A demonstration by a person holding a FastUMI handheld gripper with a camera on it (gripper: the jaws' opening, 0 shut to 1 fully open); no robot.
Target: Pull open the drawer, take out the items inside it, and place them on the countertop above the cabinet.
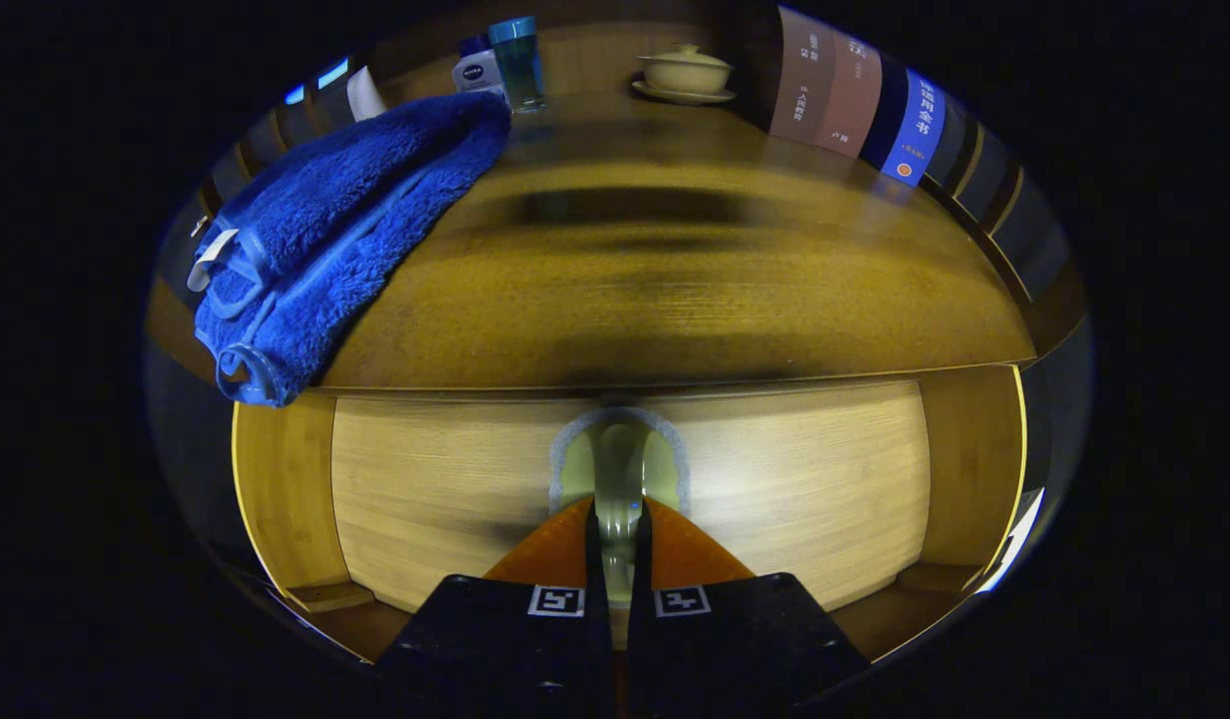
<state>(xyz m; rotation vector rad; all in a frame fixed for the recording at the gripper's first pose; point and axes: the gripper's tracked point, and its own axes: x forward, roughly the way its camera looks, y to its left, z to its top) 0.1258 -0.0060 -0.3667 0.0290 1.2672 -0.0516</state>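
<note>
The cabinet's pale wooden drawer front (795,489) faces me just below the countertop (675,300). At its top middle sits an arched recess holding an upright handle (620,454). My gripper (617,519) is right up against the drawer front. Its two fingers are drawn close together, one on each side of the handle, and they pinch its lower part. The inside of the drawer and anything in it are hidden behind the front.
A blue fluffy towel (335,230) lies on the countertop's left part and hangs over its front edge. At the back stand a blue tumbler (518,62), a small lotion bottle (475,70) and a lidded bowl on a saucer (685,72). Books (855,95) line the right side.
</note>
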